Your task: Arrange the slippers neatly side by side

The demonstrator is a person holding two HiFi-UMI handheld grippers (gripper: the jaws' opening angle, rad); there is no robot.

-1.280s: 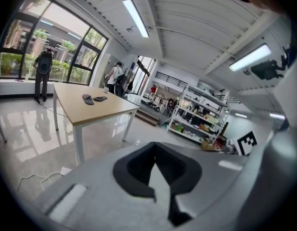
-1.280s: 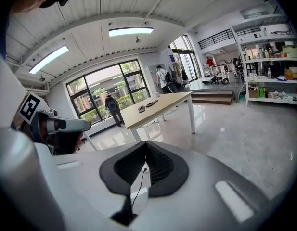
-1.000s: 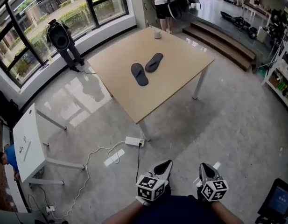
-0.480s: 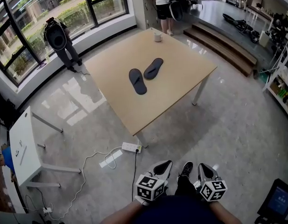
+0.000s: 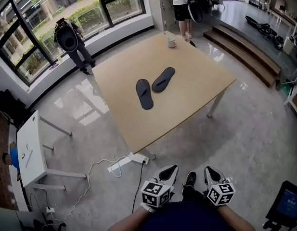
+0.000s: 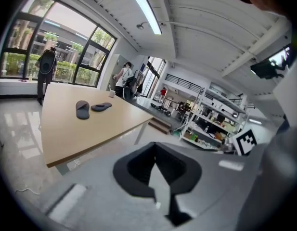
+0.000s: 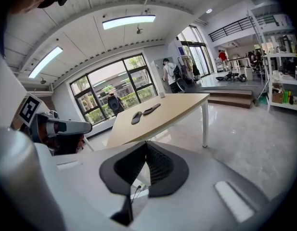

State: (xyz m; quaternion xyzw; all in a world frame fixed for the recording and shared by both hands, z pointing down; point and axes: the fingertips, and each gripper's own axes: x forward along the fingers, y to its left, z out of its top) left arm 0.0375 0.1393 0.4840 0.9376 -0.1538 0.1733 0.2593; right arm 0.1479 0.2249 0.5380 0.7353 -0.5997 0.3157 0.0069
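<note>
Left gripper (image 5: 168, 171): jaws pressed together with nothing between them, held low against the body.
Right gripper (image 5: 211, 172): jaws likewise shut and empty, level with the left one.
Shoe (image 5: 189, 178): now shows between the two sets of fingertips; a second ago it did not, so the person is mid-stride.
Power strip (image 5: 131, 159): on the floor just ahead and left of the left fingertips, closer than it was a second ago.
Table (image 5: 196, 88): its near corner has drawn closer to the fingertips, though floor still lies between.
Slippers: the near slipper (image 5: 144, 94) and far slipper (image 5: 163, 79) lie mid-table, well beyond both fingertips. They are just beside each other but splayed in a V, exactly as before.
Cup (image 5: 171, 42): at the far edge, past the slippers.
Meaning: this looks like the approach only. Nothing is arranged yet, and the jaws must open before either slipper can be taken.
</note>
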